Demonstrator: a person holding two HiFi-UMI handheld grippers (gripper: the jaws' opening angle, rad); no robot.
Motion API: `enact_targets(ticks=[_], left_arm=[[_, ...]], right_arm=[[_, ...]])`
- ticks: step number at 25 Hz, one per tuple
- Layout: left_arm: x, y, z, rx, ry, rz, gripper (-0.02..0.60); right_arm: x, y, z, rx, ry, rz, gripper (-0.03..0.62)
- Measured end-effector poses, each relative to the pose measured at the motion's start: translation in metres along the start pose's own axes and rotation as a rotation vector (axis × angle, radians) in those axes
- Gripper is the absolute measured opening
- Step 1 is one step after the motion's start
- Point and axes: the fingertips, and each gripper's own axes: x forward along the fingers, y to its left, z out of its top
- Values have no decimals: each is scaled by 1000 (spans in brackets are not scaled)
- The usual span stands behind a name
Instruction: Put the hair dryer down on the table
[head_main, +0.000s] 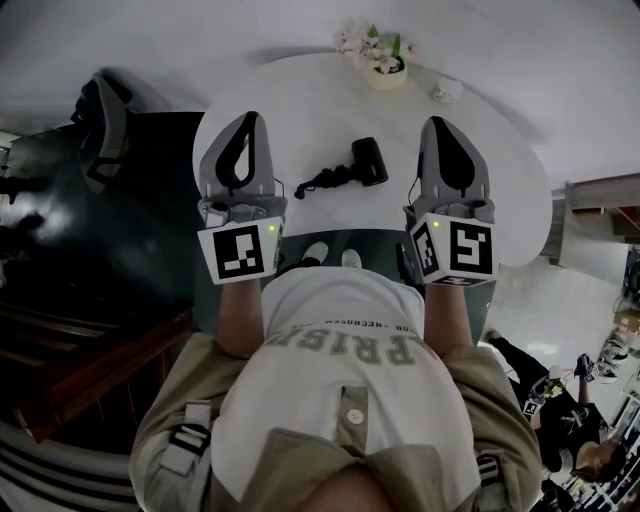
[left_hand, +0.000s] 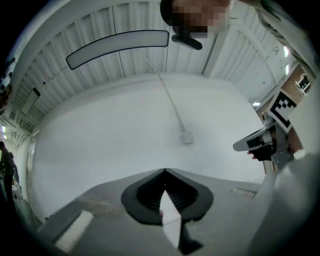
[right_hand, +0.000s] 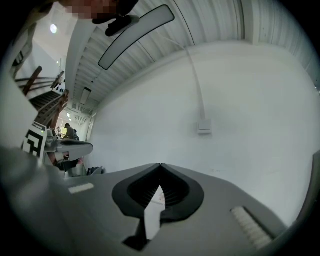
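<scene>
White round table (head_main: 500, 200) in a white-walled room, dark floor to the left. Black hair dryer (head_main: 368, 160) flat on the tabletop, approx. mid-table between both grippers, touching neither; cord (head_main: 325, 180) bunched just beside it on the left. Flower pot (head_main: 385, 62) at the far edge, small white obj. (head_main: 446, 90) near it, too small to ID.

Left gripper (head_main: 247, 116): jaws together, nothing between, per the left gripper view. Right gripper (head_main: 440, 122): same, jaws together and empty. Both held above the table, pointing at the wall.

Step, by judgement: dryer already down and released, so task looks done. Next move prob. calls only for keeping both grippers clear of dryer and cord, no re-grip.

Writing: shirt print, upside down in head view, approx. "PRIS…"; small line next to it not legible. Marker cube (head_main: 240, 252) w/ square pattern only, no text. No brand legible on dryer.
</scene>
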Motion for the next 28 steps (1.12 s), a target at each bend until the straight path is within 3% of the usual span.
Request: enact_targets(ticks=[28], left_arm=[[12, 5, -6, 5, 28, -21, 6]], right_arm=[[10, -1, -6, -30, 31, 13, 2]])
